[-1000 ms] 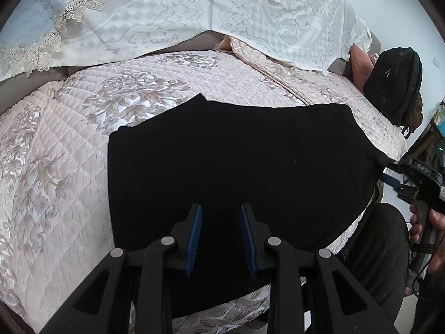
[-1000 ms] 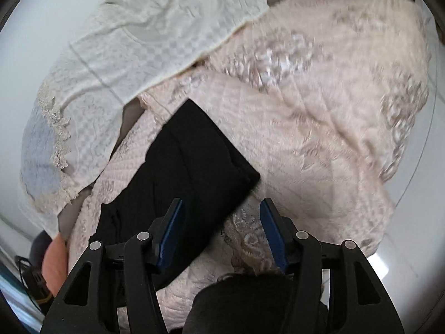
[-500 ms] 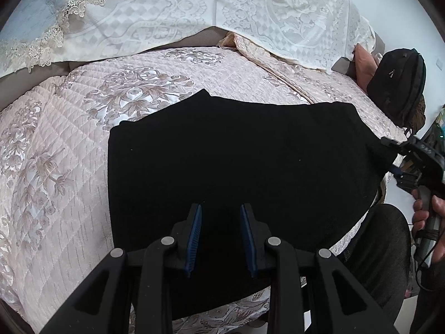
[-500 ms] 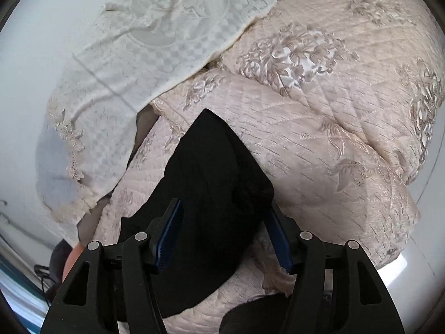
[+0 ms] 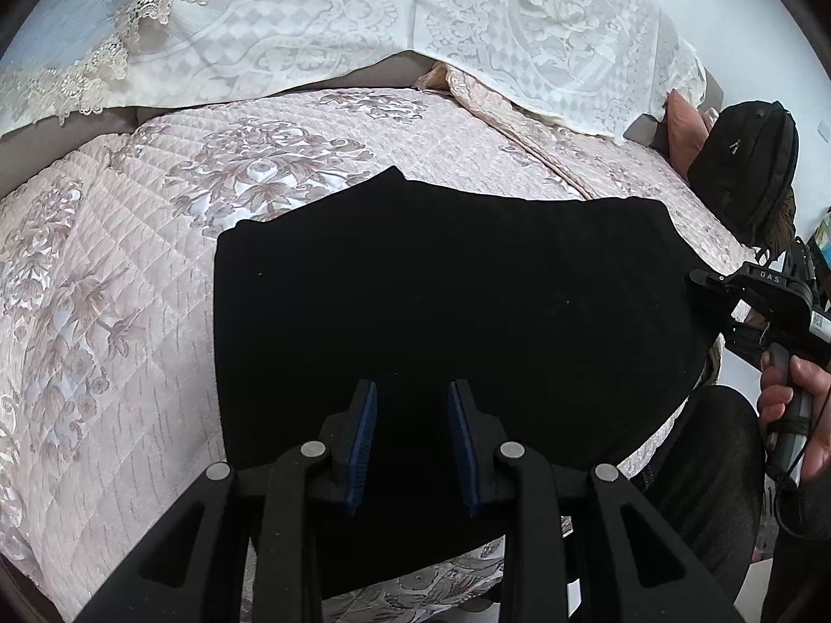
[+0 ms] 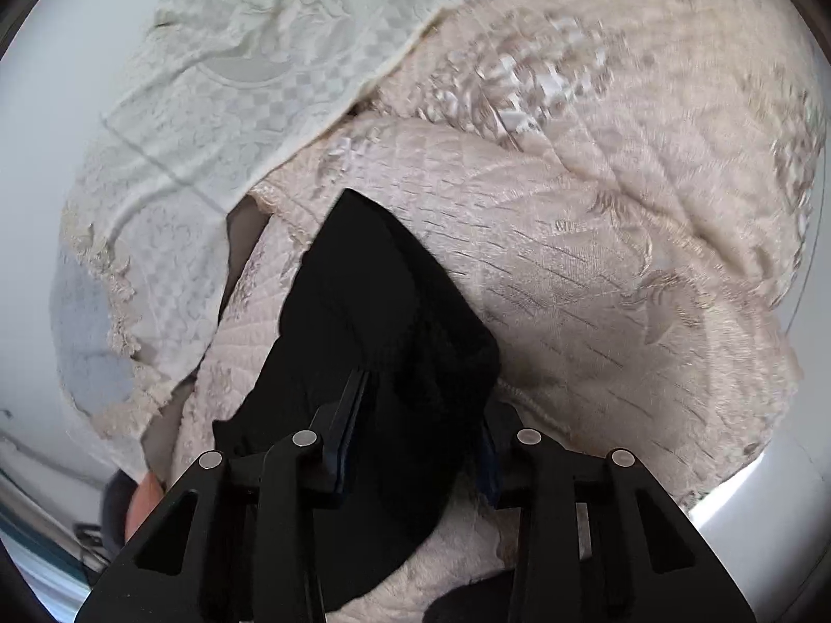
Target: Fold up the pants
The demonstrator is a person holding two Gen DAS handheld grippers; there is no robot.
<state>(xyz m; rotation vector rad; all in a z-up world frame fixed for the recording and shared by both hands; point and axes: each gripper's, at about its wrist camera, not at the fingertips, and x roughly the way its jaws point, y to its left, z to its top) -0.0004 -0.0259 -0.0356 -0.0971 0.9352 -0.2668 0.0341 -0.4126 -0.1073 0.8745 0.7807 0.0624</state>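
Black pants (image 5: 441, 301) lie on the quilted bedspread (image 5: 114, 311); left gripper (image 5: 413, 405) jaws parted, right gripper (image 6: 420, 405) jaws straddling their edge.

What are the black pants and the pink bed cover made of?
The black pants look like soft, matte knit fabric, with faint ribbing and no shine. The bedspread looks like quilted satin-like cloth: stitched diamond lines and glossy woven flowers. The exact fibres can't be told.

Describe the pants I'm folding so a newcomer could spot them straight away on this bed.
Start at the pink quilted bedspread with its floral pattern, below the white lace cover. The black pants lie flat across its near edge, under the left claw. They are the only plain, dark, unpatterned fabric on the bed; the black backpack sits off at the far right corner.
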